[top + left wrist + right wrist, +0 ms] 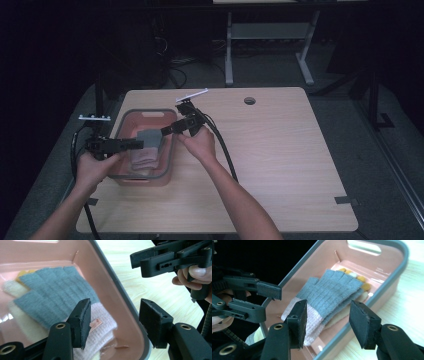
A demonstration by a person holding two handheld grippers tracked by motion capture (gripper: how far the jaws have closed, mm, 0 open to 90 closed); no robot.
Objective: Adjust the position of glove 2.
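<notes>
A pink basket [173,147] with a grey rim stands on the left part of the wooden table. Inside it lies a grey knitted glove [332,290] with a pink cuff, on top of a cream glove with yellow fingertips [363,285]. My left gripper [115,312] hovers over the basket's near right corner, open, with nothing between its pads. My right gripper [328,312] is open above the glove's cuff and does not touch it. In the high view the left gripper [139,145] and the right gripper [165,130] face each other over the basket.
The tabletop [280,150] stretches to the right of the basket, with a round cable hole [249,100] near the back edge. A small white part [192,94] lies at the back edge. Another desk's legs [229,55] stand beyond on the dark floor.
</notes>
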